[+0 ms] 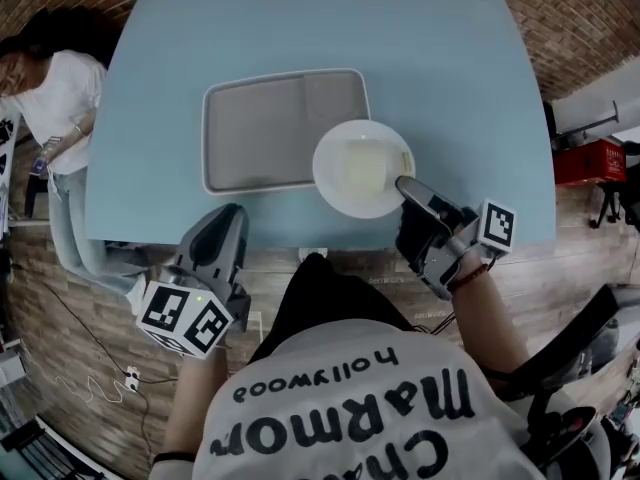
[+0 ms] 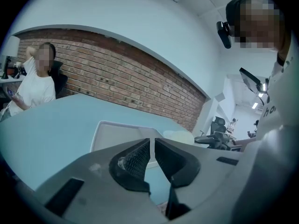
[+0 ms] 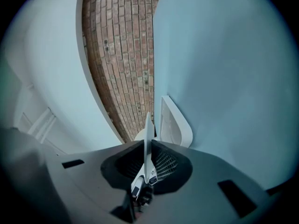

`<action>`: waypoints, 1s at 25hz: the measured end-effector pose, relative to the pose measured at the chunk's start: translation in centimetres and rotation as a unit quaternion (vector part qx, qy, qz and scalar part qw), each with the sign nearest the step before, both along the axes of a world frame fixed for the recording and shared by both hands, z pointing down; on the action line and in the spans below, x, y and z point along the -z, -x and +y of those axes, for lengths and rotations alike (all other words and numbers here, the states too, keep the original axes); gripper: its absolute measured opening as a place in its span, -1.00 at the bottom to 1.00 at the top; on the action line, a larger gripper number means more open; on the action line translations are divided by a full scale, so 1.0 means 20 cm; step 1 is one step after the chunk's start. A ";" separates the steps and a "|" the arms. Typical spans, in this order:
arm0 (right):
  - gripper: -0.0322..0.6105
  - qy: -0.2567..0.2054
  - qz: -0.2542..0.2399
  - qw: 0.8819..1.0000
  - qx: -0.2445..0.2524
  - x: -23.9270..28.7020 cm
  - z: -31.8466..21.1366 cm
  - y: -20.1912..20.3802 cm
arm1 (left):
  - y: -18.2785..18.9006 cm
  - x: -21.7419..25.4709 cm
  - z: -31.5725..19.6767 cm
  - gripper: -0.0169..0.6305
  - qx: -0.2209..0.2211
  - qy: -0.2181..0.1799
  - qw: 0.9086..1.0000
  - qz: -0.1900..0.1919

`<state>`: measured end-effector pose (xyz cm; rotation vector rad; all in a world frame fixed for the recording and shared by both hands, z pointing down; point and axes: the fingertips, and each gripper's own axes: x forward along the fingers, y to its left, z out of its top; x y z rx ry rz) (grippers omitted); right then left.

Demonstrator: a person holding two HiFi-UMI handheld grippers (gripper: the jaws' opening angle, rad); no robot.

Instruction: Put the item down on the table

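The right gripper [image 1: 408, 190] pinches the near rim of a round, shallow white plate [image 1: 355, 168], its ribbed black pads closed on the thin edge. The plate sits level above the near edge of a smooth pale blue table [image 1: 320, 28], and its far side overlaps the corner of a grey rectangular tray with a raised white rim and rounded corners [image 1: 270, 133]. Whether the plate already touches anything cannot be told. The left gripper [image 2: 152, 149] is empty, its jaws almost together with only a narrow slit between them, held low in front of the table's edge. The risks, as judged from here: the glossy plate is gripped at one point only, so it could tip or slip free. Set down here, it could land tilted on the tray's lip or overhang the table edge.
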<state>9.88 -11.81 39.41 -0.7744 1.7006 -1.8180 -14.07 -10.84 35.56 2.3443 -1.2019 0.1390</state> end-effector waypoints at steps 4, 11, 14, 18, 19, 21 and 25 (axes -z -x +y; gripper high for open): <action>-0.77 0.003 -0.001 1.000 -0.001 -0.03 -0.04 0.01 | 0.01 -0.01 -0.06 -0.83 -0.003 0.001 1.000 -0.002; -0.77 -0.002 -0.004 1.000 -0.006 -0.04 -0.08 0.02 | -0.02 -0.01 -0.12 -0.83 -0.018 -0.006 1.000 0.001; -0.77 -0.004 -0.004 1.000 -0.007 -0.02 -0.07 0.03 | -0.03 0.02 -0.12 -0.83 -0.025 -0.009 1.000 0.000; -0.77 -0.004 0.000 1.000 -0.011 0.01 -0.11 0.04 | -0.03 0.06 -0.17 -0.83 -0.032 -0.008 0.999 0.003; -0.77 -0.003 0.000 1.000 -0.013 0.01 -0.14 0.05 | -0.02 0.05 -0.20 -0.83 -0.034 -0.007 0.999 0.004; -0.77 -0.001 0.000 1.000 -0.015 0.00 -0.21 0.06 | -0.01 0.04 -0.29 -0.83 -0.038 -0.004 0.999 0.004; -0.77 0.005 0.008 1.000 -0.021 -0.05 -0.34 0.06 | 0.00 0.00 -0.44 -0.83 -0.048 0.000 0.999 0.007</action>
